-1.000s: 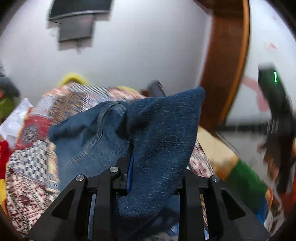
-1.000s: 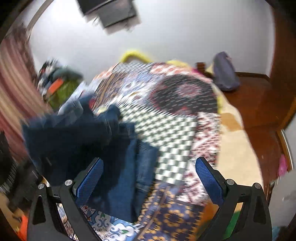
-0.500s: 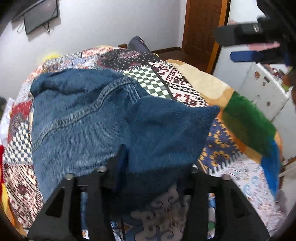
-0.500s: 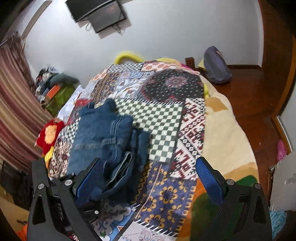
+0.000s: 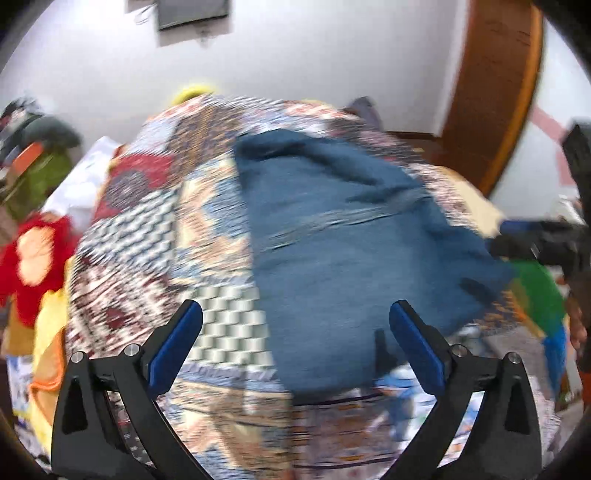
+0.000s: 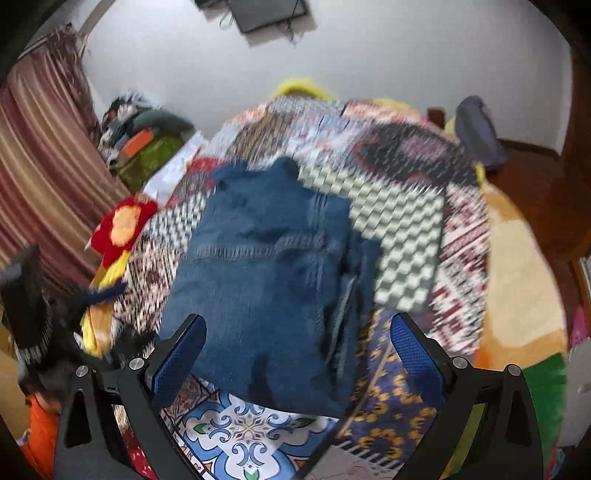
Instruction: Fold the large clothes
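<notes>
A pair of blue jeans (image 5: pixel 351 236) lies folded in a rough block on the patchwork bedspread (image 5: pixel 155 229). It also shows in the right wrist view (image 6: pixel 266 280). My left gripper (image 5: pixel 293 343) is open and empty, held above the near edge of the jeans. My right gripper (image 6: pixel 297 350) is open and empty, also above the near edge of the jeans. The right gripper's body (image 5: pixel 546 243) shows at the right edge of the left wrist view. Both views are motion-blurred.
A red and orange plush item (image 6: pixel 123 225) lies at the bed's left side. A green bundle and clutter (image 6: pixel 147 147) sit by the striped curtain (image 6: pixel 40 177). A dark bag (image 6: pixel 476 133) lies at the far right of the bed. A wall screen (image 6: pixel 269 13) hangs behind.
My left gripper has opened and let go of the jeans, which now lie folded on the bed. Both grippers have drawn back and shifted over the jeans.
</notes>
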`<action>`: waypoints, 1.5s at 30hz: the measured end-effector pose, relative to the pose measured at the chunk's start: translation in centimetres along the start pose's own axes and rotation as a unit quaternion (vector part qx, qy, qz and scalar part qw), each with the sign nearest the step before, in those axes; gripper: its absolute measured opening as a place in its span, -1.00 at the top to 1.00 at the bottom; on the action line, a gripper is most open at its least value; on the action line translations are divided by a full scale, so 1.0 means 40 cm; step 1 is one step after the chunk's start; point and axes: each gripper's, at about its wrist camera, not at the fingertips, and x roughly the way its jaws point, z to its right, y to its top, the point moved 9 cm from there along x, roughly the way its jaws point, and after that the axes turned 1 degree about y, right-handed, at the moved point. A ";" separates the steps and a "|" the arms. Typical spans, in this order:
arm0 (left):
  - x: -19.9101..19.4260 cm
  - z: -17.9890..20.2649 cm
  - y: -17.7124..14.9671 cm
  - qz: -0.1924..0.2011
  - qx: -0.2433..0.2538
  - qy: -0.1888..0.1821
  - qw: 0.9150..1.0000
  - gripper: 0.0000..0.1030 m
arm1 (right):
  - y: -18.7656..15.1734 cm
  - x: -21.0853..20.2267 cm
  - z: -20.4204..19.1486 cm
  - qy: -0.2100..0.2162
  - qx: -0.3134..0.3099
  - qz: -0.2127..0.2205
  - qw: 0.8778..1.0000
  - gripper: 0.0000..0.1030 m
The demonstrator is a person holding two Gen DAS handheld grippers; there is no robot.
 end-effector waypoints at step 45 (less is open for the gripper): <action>0.358 -0.133 0.295 -0.009 -0.151 -0.070 0.986 -0.98 | 0.237 0.322 0.025 0.002 -0.081 -0.054 0.995 -0.93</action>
